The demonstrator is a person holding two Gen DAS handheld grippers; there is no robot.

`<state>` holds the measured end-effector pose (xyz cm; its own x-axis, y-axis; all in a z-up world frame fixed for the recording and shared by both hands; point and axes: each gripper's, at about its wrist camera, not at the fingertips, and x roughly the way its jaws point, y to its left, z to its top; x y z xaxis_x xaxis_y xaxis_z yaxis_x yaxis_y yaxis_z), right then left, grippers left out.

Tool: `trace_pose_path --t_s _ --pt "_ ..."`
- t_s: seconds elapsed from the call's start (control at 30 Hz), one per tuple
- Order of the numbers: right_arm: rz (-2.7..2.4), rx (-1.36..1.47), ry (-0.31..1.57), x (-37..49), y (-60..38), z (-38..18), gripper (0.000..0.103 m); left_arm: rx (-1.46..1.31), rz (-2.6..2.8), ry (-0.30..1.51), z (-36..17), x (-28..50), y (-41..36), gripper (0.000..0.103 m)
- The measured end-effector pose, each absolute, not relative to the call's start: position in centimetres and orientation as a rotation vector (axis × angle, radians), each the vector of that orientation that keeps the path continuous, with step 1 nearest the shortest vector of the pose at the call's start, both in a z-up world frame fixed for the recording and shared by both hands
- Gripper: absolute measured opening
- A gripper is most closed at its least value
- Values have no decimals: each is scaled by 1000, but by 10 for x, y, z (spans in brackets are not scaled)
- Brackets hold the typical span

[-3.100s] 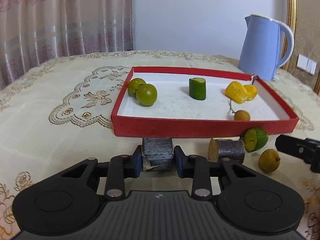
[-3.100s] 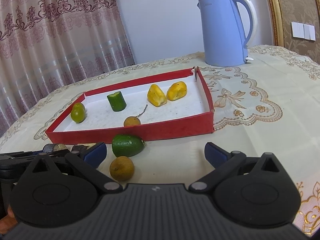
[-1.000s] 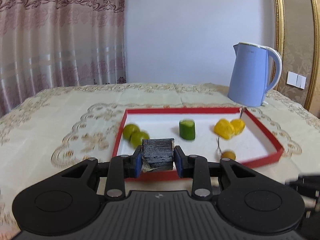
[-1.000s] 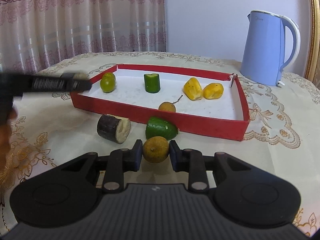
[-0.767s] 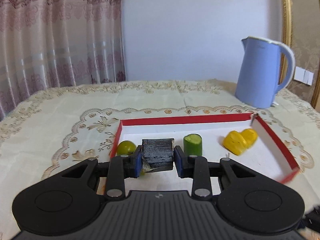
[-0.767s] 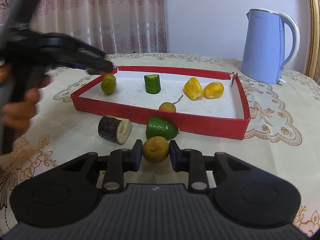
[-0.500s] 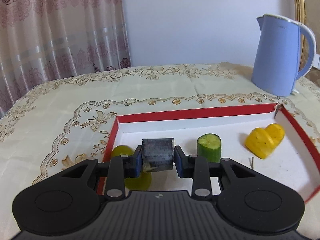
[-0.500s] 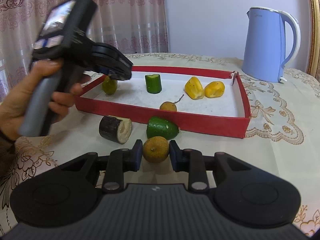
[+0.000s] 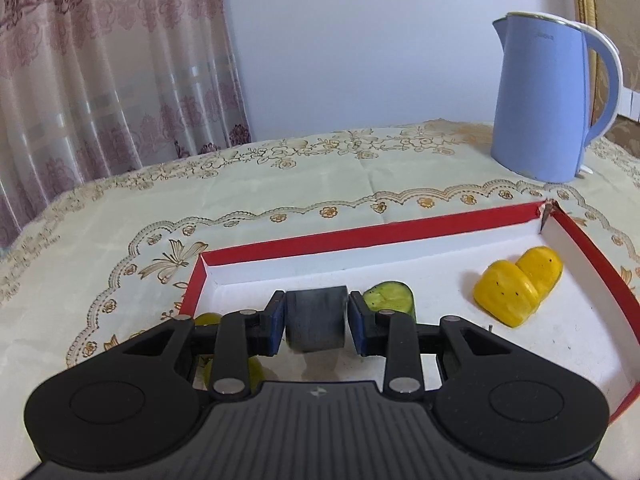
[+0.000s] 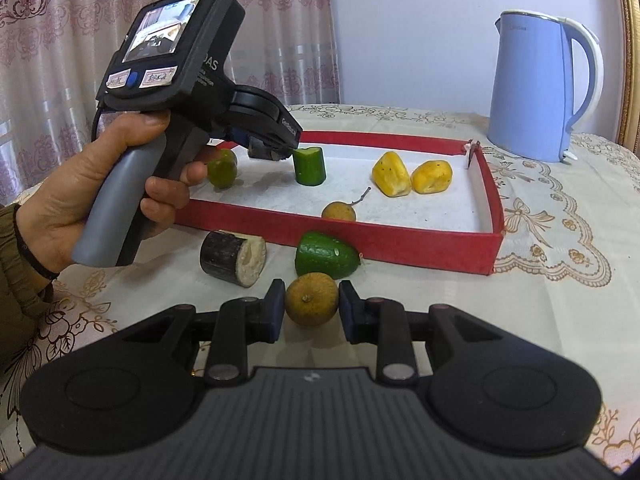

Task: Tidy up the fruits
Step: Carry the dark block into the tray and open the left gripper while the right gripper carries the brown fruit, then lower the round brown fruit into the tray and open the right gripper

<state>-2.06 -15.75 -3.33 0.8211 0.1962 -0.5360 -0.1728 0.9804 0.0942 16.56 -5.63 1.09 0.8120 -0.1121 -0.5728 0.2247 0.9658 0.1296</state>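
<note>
My left gripper (image 9: 316, 320) is shut on a dark sugarcane piece (image 9: 315, 318), held over the left end of the red tray (image 9: 360, 238), beside the green cucumber chunk (image 9: 390, 300). Two yellow pieces (image 9: 516, 290) lie at the tray's right. Green limes (image 9: 208, 320) show partly behind the fingers. In the right wrist view, my right gripper (image 10: 311, 308) is shut on a brownish round fruit (image 10: 311, 298) on the tablecloth. The left gripper (image 10: 270, 152) with the sugarcane piece hangs above the tray (image 10: 400, 236) next to the cucumber chunk (image 10: 309, 166).
A second sugarcane piece (image 10: 232, 252) and a green fruit half (image 10: 326, 256) lie on the cloth in front of the tray. A small stemmed brown fruit (image 10: 339, 211) sits inside it. A blue kettle (image 10: 540, 88) stands behind the tray's right corner. A person's hand (image 10: 80, 196) grasps the left handle.
The left gripper carried the sugarcane piece forward over the tray and lower, ending beside the cucumber chunk. The right gripper stayed still, shut on the brownish fruit.
</note>
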Motion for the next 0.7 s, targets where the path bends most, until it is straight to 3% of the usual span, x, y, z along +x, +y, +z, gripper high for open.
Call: trace_pose_path --t_s 0.07,0.1,0.2,0.23,0.47,0.53,0.7 --pt "194 44 576 -21 -158 -34 27 211 -184 582 12 161 -58 34" --pt "192 44 577 -21 -158 -34 27 218 -183 575 14 158 -59 39" --pt "186 43 577 -20 -158 -34 27 218 -177 542 20 150 -58 69" --pt "183 44 576 -20 -158 -34 27 218 -174 531 21 146 -57 72" --pt "171 58 561 -23 -159 -31 27 237 -104 509 26 103 -41 73" --pt "173 69 547 -26 -162 -25 27 231 -72 509 22 84 -31 80" --pt "161 96 499 -27 -173 -7 27 155 1 528 3 55 0 82"
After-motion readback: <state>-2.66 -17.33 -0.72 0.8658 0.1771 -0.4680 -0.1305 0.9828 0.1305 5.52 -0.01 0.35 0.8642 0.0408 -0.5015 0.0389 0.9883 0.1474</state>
